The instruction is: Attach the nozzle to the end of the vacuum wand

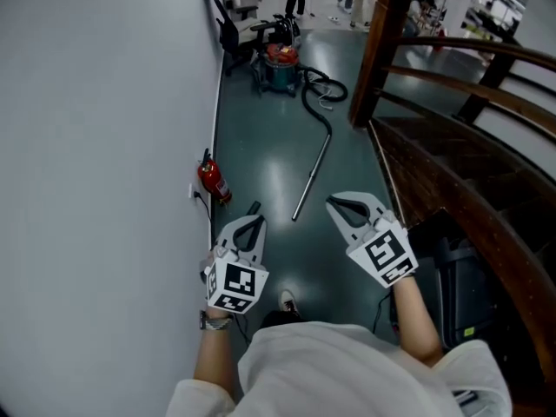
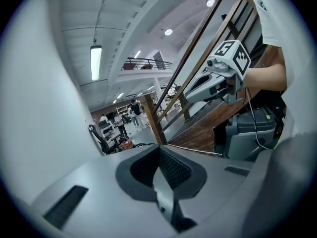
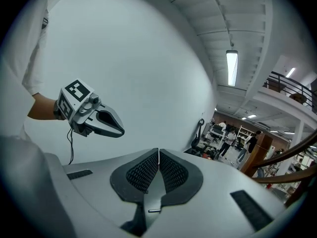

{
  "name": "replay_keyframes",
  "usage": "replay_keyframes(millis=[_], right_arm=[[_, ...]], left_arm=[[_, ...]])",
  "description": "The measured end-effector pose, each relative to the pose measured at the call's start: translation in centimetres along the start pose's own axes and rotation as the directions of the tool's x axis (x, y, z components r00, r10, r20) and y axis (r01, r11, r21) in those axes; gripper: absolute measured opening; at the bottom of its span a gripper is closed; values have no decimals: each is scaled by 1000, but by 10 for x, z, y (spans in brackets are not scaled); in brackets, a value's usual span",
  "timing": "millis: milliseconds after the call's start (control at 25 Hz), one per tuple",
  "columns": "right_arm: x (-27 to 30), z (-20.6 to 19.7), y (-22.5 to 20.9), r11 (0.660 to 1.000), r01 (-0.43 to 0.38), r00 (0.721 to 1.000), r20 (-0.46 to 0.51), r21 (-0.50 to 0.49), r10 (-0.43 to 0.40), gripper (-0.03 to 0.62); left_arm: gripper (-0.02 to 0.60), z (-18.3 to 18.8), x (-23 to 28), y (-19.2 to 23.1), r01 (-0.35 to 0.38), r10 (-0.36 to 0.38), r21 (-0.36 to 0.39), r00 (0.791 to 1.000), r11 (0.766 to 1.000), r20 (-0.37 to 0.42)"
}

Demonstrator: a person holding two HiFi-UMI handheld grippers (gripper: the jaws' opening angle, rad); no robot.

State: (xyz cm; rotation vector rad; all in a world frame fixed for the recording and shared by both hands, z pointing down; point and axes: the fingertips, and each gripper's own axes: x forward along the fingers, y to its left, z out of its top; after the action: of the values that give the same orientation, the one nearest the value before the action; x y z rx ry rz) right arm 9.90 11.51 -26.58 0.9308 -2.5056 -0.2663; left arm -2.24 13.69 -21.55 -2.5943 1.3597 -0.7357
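On glossy floor (image 1: pixel 269 159): straight metal wand (image 1: pixel 312 179), coiled black hose (image 1: pixel 313 111).

The floor (image 1: pixel 261 159) is smooth and shiny. At twelve o'clock from the person lies the vacuum wand (image 1: pixel 312 177), a shiny metal tube. At three o'clock the stair rail (image 1: pixel 452 189) is dark, polished wood. At nine o'clock the wall (image 1: pixel 95 146) is smooth and matt. The left gripper (image 1: pixel 253 208) and right gripper (image 1: pixel 334 202) are matt grey plastic with bumpy black pads (image 3: pixel 143 172). The shirt (image 1: pixel 347 372) is white cloth.
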Motion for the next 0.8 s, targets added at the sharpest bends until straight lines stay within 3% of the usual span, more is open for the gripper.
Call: replay_keyframes(millis=[800], right_arm=[[86, -7, -47, 1000, -1, 1000, -26, 12, 1, 29]], left_arm=[[-2, -20, 59, 70, 18, -19, -30, 1000, 999, -25]])
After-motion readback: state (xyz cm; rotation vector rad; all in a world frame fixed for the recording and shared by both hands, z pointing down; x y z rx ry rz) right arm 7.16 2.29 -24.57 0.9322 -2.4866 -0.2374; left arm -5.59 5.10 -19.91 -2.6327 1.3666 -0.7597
